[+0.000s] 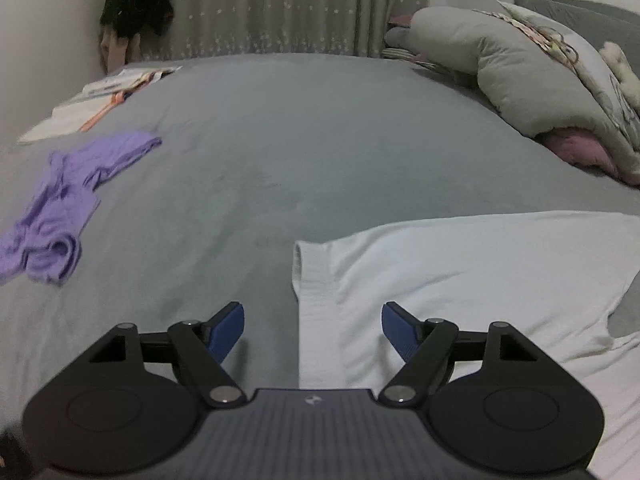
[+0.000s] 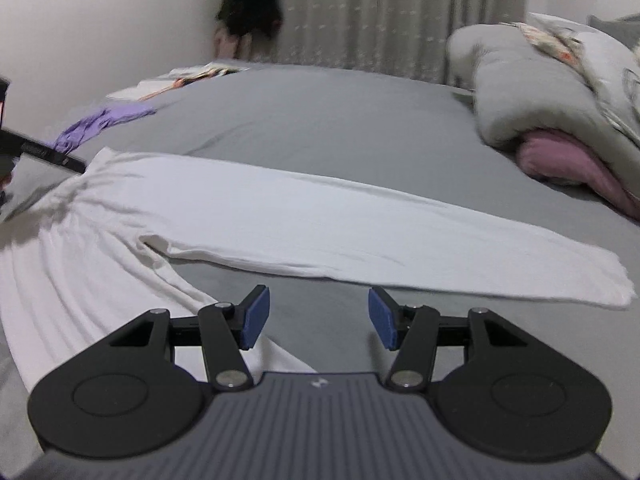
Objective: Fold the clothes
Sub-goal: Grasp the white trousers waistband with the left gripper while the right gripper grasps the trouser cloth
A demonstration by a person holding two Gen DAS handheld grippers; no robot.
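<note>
From your left gripper (image 1: 313, 328), the shirt (image 1: 460, 280) lies flat on the bed (image 1: 300, 140) at one to three o'clock, its edge running between the spread fingers. A crumpled garment (image 1: 60, 204) sits at ten o'clock, papers (image 1: 100, 100) behind it. The bundled duvet (image 1: 520, 76) lies at two o'clock, curtains (image 1: 300, 4) at twelve.

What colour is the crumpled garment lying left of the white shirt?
Purple garment, clearest in the left wrist view.
</note>
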